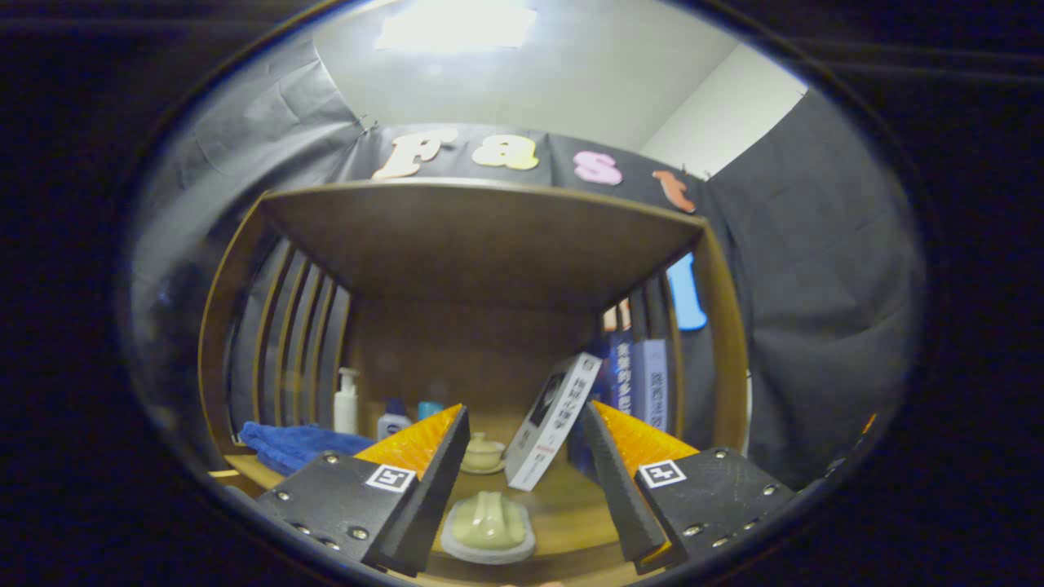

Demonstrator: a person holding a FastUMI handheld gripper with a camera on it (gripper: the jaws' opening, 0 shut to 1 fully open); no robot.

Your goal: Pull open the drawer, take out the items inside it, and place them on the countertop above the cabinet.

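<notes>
Presently, the gripper (526, 416) is seen with its two fingers spread well apart, nothing being pinched or touched by either of them. It is pointed into an open wooden shelf unit (481, 244) standing on a wooden countertop (571, 514). Between the fingers, low and near, a pale green moulded item (488, 522) is found lying on a round grey base (461, 548), which rests on the countertop (whether this piece came from the drawer cannot be told). Beyond it, farther back between the fingertips, a small pale lidded cup (483, 451) is noted on its saucer. Just to the right of the cup, a white book (555, 420) is observed leaning tilted to the right, its top edge resting against a row of upright blue books (640, 383) at the right end of the shelf. At the left, a blue folded cloth (294, 444) is recorded on the countertop beside the left finger. Behind the cloth, against the back panel, a white pump bottle (346, 401) stands upright, with two smaller bottles (408, 417) near it, partly hidden by the left fingertip. Slatted wooden side panels (298, 342) are seen at the left of the unit.
</notes>
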